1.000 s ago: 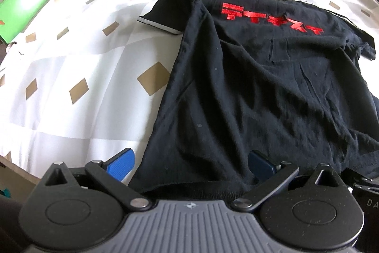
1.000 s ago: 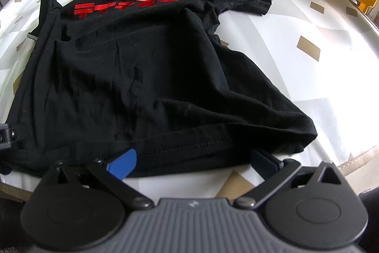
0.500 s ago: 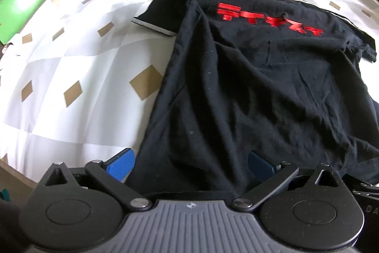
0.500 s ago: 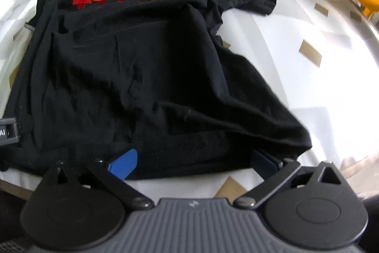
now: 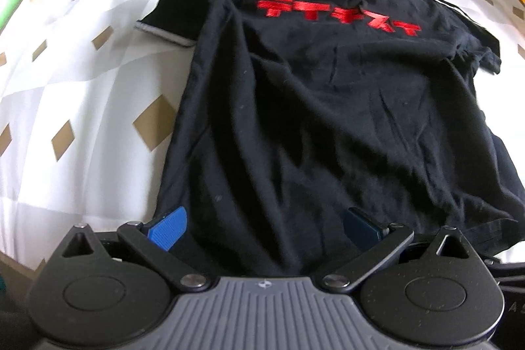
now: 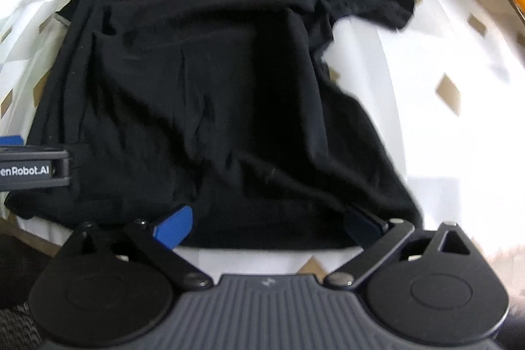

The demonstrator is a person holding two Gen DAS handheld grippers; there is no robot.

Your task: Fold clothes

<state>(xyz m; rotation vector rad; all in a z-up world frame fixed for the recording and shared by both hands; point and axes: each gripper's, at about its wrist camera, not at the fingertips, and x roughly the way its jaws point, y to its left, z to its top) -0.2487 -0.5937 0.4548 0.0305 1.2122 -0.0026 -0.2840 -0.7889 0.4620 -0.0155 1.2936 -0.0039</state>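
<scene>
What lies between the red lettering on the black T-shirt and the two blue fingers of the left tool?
Only wrinkled black T-shirt cloth lies between the red lettering and the left tool, as the left wrist view shows.

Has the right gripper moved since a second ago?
Yes. In the right wrist view the right gripper has pushed forward: the black T-shirt hem that lay ahead of its fingertips now sits between the open jaws, against the patterned cloth.

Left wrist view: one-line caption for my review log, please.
Open left tongs straddle the near hem of a wrinkled black T-shirt with red lettering, lying on a diamond-patterned cloth.
</scene>
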